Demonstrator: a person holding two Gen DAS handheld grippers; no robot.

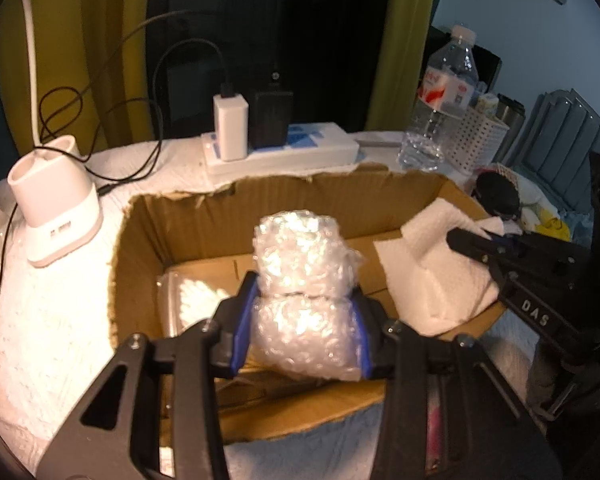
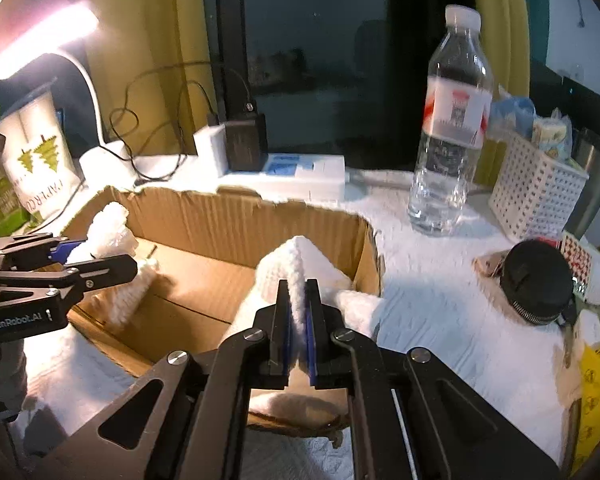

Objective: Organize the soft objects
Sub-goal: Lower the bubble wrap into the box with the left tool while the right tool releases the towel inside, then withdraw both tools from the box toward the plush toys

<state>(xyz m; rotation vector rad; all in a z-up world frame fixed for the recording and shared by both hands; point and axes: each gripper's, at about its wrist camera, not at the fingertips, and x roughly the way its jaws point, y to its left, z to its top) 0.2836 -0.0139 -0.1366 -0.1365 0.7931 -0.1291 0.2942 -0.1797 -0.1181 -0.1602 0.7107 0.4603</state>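
Note:
My left gripper (image 1: 302, 288) is shut on a roll of bubble wrap (image 1: 304, 276) and holds it over the open cardboard box (image 1: 140, 248). My right gripper (image 2: 299, 292) is shut on a white towel (image 2: 300, 268) that drapes over the box's right wall (image 2: 370, 256). In the left wrist view the towel (image 1: 424, 264) lies on the box's right edge with the right gripper (image 1: 464, 240) on it. In the right wrist view the left gripper (image 2: 66, 254) holds the bubble wrap (image 2: 112, 236) at the box's left side. A clear bag (image 1: 188, 296) lies on the box floor.
A water bottle (image 2: 450, 120), a white perforated basket (image 2: 536, 196) and a black round pouch (image 2: 538, 284) stand right of the box. A power strip with chargers (image 1: 260, 136) lies behind it. A white lamp base (image 1: 56, 204) stands at the left.

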